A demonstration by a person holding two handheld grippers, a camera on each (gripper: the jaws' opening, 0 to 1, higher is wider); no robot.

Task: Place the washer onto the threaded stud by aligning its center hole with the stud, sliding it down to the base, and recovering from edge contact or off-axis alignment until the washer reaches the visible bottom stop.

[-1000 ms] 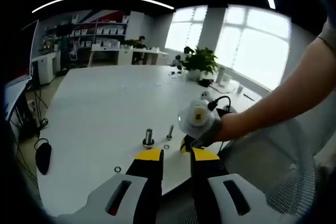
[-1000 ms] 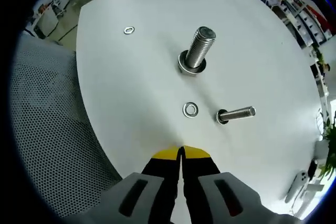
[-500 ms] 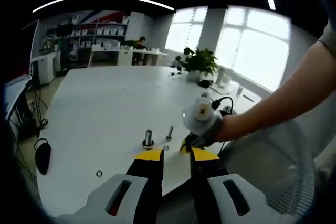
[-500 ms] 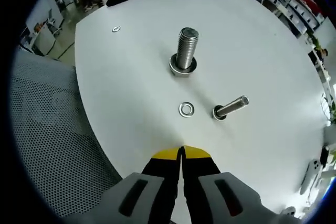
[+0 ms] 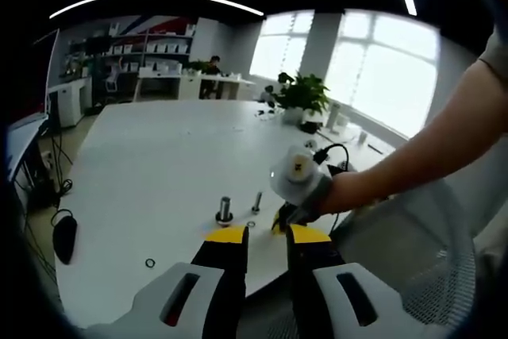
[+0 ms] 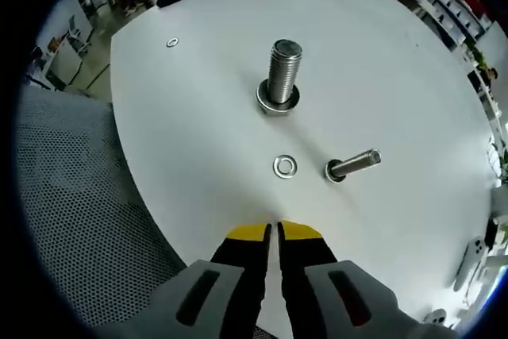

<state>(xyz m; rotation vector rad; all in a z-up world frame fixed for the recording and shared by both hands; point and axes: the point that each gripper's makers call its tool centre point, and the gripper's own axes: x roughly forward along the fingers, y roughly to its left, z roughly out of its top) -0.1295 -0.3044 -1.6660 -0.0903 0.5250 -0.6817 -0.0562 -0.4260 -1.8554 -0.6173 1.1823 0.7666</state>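
A white bench (image 6: 413,61) carries the parts. The washer (image 6: 285,167) lies flat, straight ahead of the right gripper (image 6: 274,232), whose jaws are parted by only a thin slit and hold nothing. Beyond the washer stands the upright stud (image 6: 281,75), a washer apparently already at its base. A smaller bolt (image 6: 352,165) sits just beside the washer, leaning. The left gripper (image 5: 266,233), jaws spread and empty, hangs farther back, so the right is nearer.
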